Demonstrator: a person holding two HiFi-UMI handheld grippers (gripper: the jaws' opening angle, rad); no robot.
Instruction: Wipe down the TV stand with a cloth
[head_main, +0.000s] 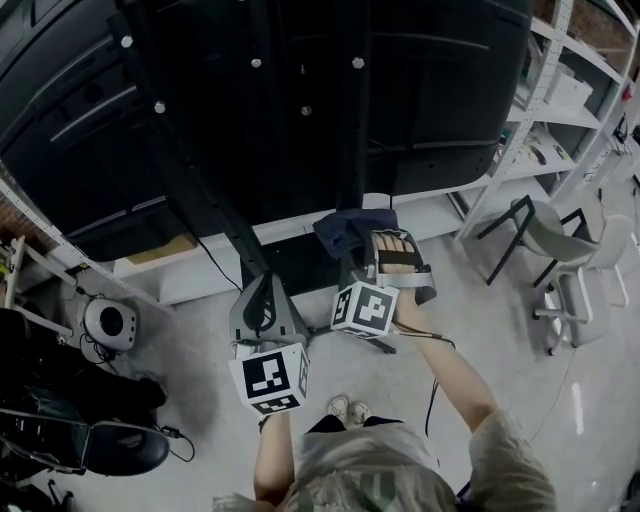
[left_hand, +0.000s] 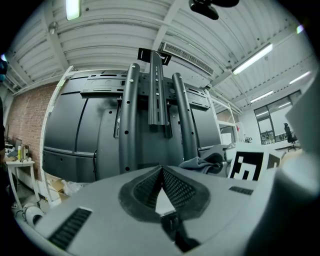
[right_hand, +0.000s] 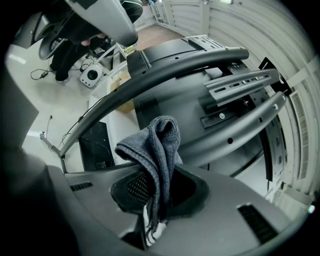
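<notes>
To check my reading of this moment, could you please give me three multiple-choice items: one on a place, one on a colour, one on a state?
1. Where is the cloth? A. on the floor B. in the right gripper's tongs C. on a shelf
2. What colour are the TV stand's poles? A. white B. orange C. black
3. How do the left gripper's tongs stand? A. shut, empty B. wide open C. shut on the cloth
1 B: the cloth hangs pinched between those tongs. 2 C: the poles look black in both gripper views. 3 A: their tips meet with nothing between.
</notes>
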